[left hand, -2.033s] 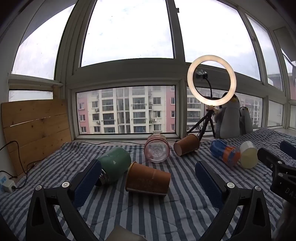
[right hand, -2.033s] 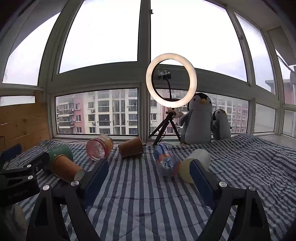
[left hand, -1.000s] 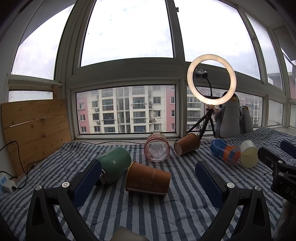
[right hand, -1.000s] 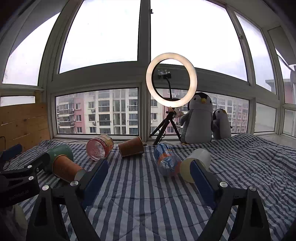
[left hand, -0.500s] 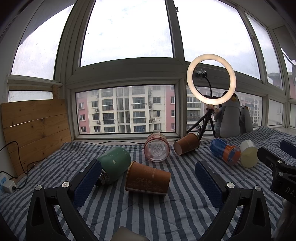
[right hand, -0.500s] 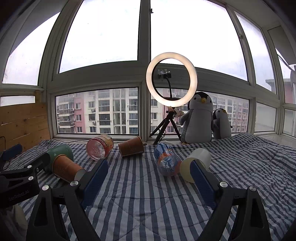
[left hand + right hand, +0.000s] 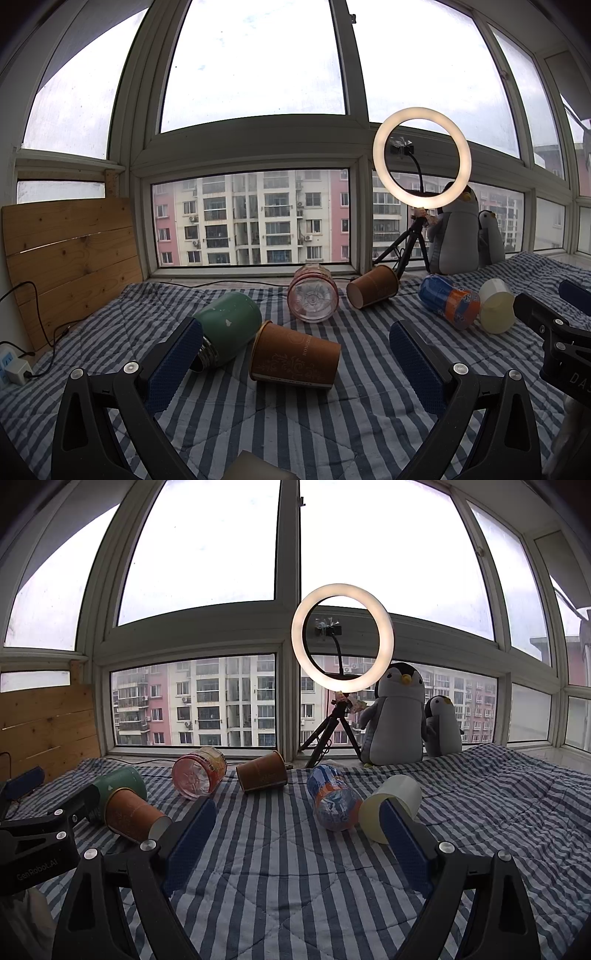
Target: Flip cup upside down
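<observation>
Six cups lie on their sides on a striped quilt point(image 7: 295, 424); both grippers hover spread wide, holding nothing.

The left gripper point(image 7: 295, 363) frames a brown paper cup point(image 7: 295, 356) on its side, printed with a scroll pattern and small lettering (too fine to read), touching a green cup point(image 7: 229, 326). Beyond lie a pink cup point(image 7: 313, 301), a second brown cup point(image 7: 373, 287), a blue-orange cup point(image 7: 448, 301) and a white cup point(image 7: 496, 311). The right gripper point(image 7: 297, 842) shows fingers apart; the other tool reads "GenRobot.AI".
</observation>
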Available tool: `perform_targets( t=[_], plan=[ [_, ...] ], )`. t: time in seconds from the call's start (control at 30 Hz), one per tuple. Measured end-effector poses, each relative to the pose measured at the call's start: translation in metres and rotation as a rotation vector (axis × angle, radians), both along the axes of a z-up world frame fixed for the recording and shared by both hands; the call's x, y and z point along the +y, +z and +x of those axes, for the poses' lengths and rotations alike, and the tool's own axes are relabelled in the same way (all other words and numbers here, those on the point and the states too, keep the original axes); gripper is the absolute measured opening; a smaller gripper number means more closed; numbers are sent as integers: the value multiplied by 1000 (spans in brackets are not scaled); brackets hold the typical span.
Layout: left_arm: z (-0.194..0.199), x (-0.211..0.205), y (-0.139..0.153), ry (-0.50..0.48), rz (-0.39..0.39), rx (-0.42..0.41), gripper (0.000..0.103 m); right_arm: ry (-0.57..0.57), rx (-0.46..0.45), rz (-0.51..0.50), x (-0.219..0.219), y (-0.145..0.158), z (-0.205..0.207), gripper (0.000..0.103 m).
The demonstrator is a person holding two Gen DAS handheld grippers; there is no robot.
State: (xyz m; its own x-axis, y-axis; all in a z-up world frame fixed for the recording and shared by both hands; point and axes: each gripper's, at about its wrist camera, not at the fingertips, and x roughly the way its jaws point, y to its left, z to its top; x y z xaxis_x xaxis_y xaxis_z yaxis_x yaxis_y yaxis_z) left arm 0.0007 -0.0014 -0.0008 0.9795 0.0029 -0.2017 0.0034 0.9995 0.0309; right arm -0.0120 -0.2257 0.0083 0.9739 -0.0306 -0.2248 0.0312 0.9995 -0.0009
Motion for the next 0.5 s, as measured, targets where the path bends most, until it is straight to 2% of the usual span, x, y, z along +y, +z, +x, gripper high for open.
perform_targets(
  t=[0.5],
  plan=[
    [0,0,0,0,0,0,102,0,1,0,-1,-1,0,88]
  ],
)
